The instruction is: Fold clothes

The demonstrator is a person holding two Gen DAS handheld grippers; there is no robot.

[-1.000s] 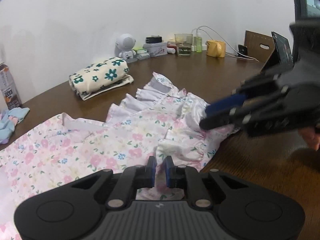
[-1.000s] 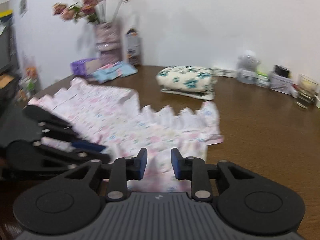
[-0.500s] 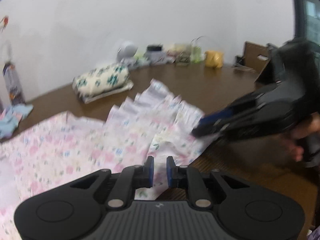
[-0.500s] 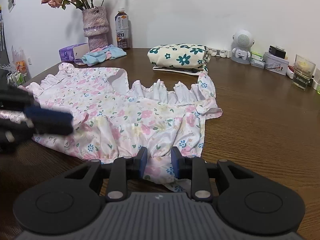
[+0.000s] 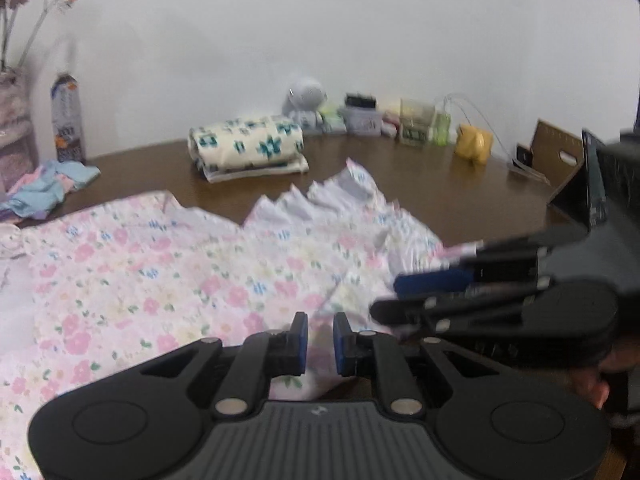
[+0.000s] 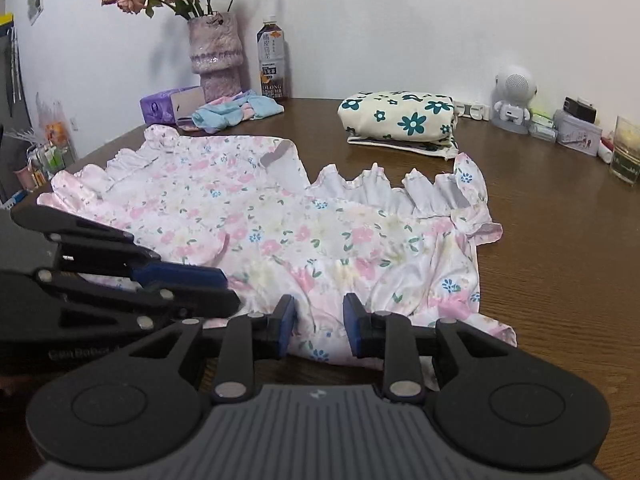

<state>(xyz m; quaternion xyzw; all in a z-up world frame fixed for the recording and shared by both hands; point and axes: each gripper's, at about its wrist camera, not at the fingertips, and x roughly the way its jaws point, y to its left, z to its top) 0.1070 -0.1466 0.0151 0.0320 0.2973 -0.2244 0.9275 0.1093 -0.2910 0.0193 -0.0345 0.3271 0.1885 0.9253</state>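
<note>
A pink floral garment (image 6: 280, 220) with ruffled edges lies spread flat on the brown table (image 6: 560, 240). My right gripper (image 6: 319, 320) hovers low over its near hem, jaws a little apart, and the cloth shows flat between the pads without being pinched. My left gripper (image 5: 320, 336) is over the same hem, its jaws only narrowly apart, with fabric visible through the gap but not lifted. In the left wrist view the right gripper (image 5: 400, 296) reaches in from the right, close beside my left one. The left gripper (image 6: 200, 288) enters the right wrist view from the left.
A folded cream garment with teal flowers (image 6: 400, 120) sits behind the floral one. A vase (image 6: 216, 52), bottle (image 6: 272, 60), purple tissue pack (image 6: 168, 104) and blue cloth (image 6: 236, 108) stand far left. A robot-shaped speaker (image 6: 514, 96), tins and a glass (image 6: 626, 152) line the back right.
The right gripper has come down and nearer to the garment's near hem, closing in on the left gripper. The left gripper has rolled, so its view now sits level.
</note>
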